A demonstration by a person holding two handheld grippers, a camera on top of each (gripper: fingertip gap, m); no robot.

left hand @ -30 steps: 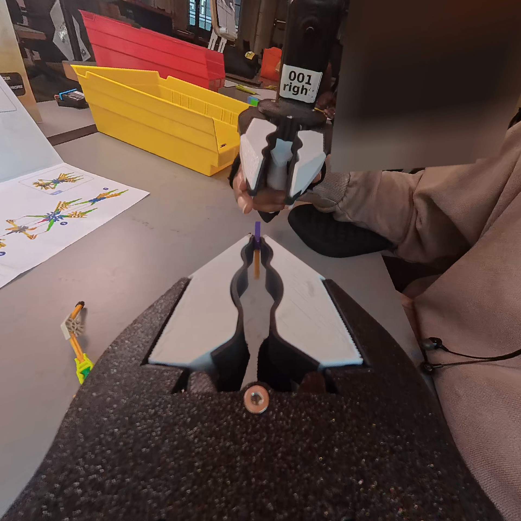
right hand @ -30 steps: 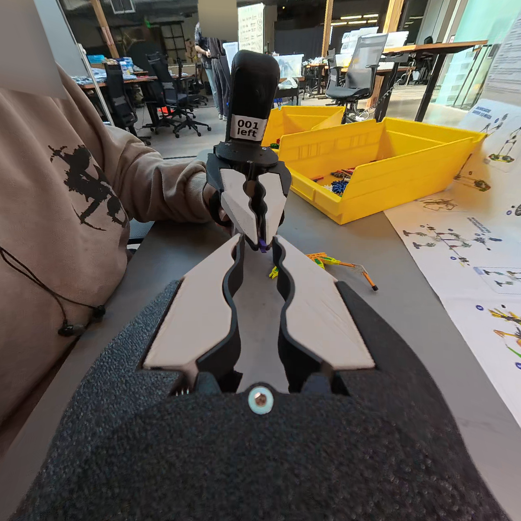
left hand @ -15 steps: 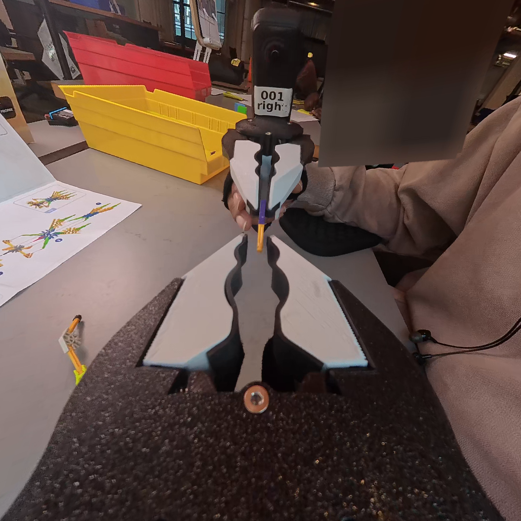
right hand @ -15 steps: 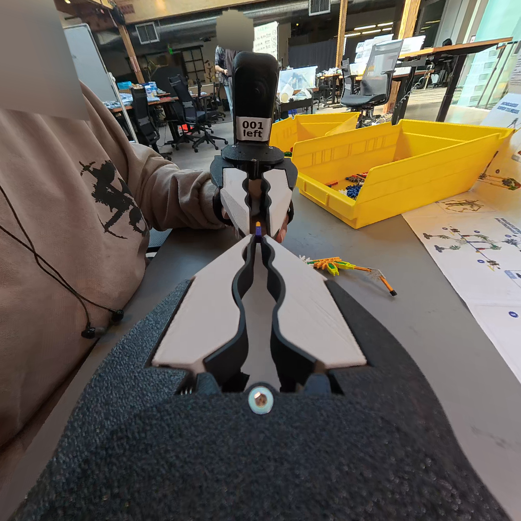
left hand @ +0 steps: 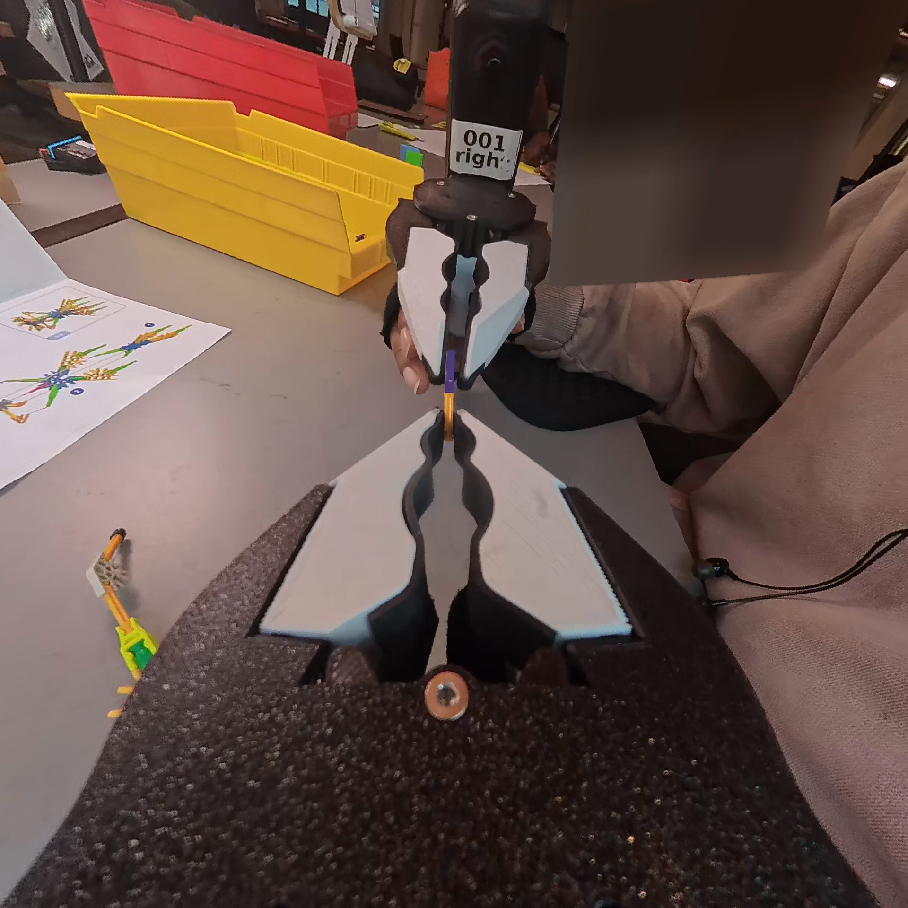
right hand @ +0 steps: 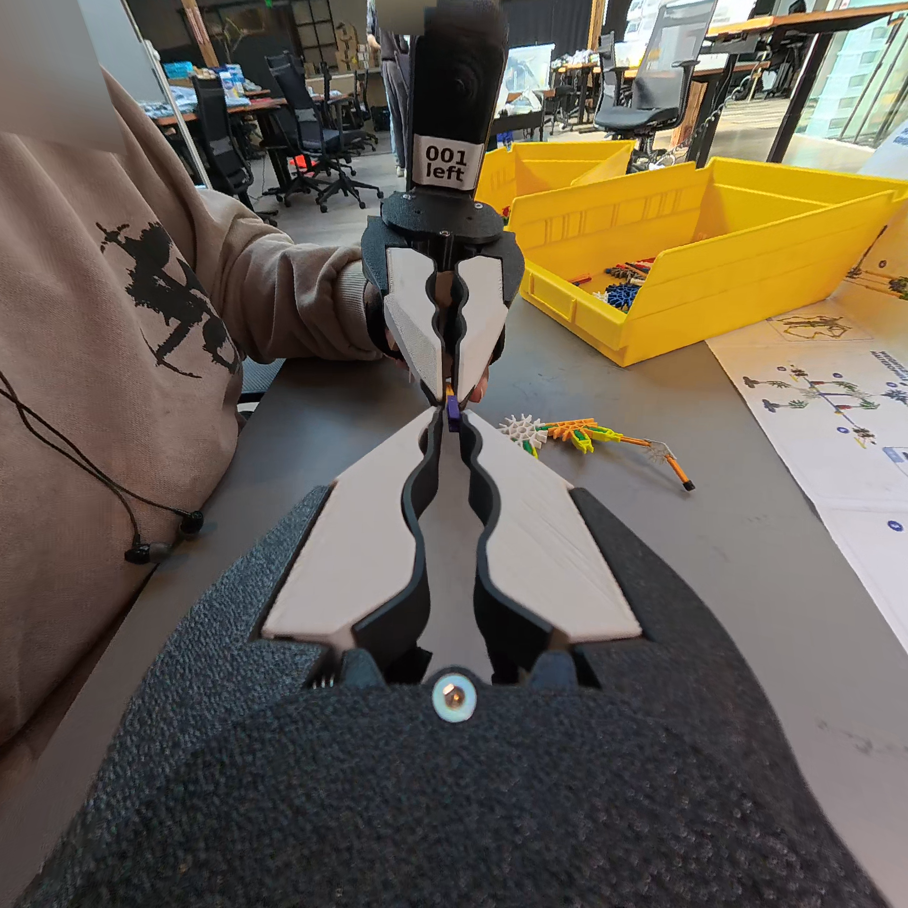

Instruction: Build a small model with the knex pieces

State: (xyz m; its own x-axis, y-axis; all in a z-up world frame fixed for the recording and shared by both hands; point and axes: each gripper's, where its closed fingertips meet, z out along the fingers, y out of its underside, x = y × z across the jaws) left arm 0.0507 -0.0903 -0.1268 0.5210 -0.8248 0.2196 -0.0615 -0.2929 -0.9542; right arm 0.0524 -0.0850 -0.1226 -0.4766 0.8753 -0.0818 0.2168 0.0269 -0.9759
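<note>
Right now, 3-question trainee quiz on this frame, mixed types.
1. True or false: the left gripper is shut on the orange rod.
2. What does the right gripper pinch? A) white connector B) purple piece C) paper sheet
3. Fill in: the loose toy assembly lies on the ___.

Key: 1 true; 2 B; 3 table.

Grey table (left hand: 255,393) w/ yellow bin (left hand: 236,196), red bin (left hand: 221,73) behind; orange rod (left hand: 448,417) w/ purple connector (left hand: 450,368); white-fingered, black-bodied grippers; beige sleeve (left hand: 688,334).
</note>
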